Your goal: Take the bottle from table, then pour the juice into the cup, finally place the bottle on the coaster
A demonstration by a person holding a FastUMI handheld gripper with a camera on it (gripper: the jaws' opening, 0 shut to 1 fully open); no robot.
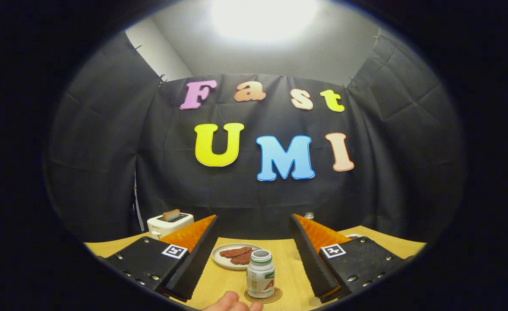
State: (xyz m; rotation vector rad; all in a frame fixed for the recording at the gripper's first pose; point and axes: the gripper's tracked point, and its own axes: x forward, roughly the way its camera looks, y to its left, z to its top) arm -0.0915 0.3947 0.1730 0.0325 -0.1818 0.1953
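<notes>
Bottle [260, 274] upright on coaster [275, 297], between spread, untouching fingers [195, 255] of level gripper [254, 259].

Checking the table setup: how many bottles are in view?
1: the bottle stands on the coaster between the open gripper's fingers. Others may be hidden.

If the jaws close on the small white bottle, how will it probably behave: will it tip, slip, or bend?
The bottle looks like hard plastic, so it probably stays stiff. Its side looks smooth and glossy, so it may slip a little. It stands upright on a coaster with its cap off and is rather narrow, so a sideways push could tip it. The gripper is open, one jaw on each side.
</notes>
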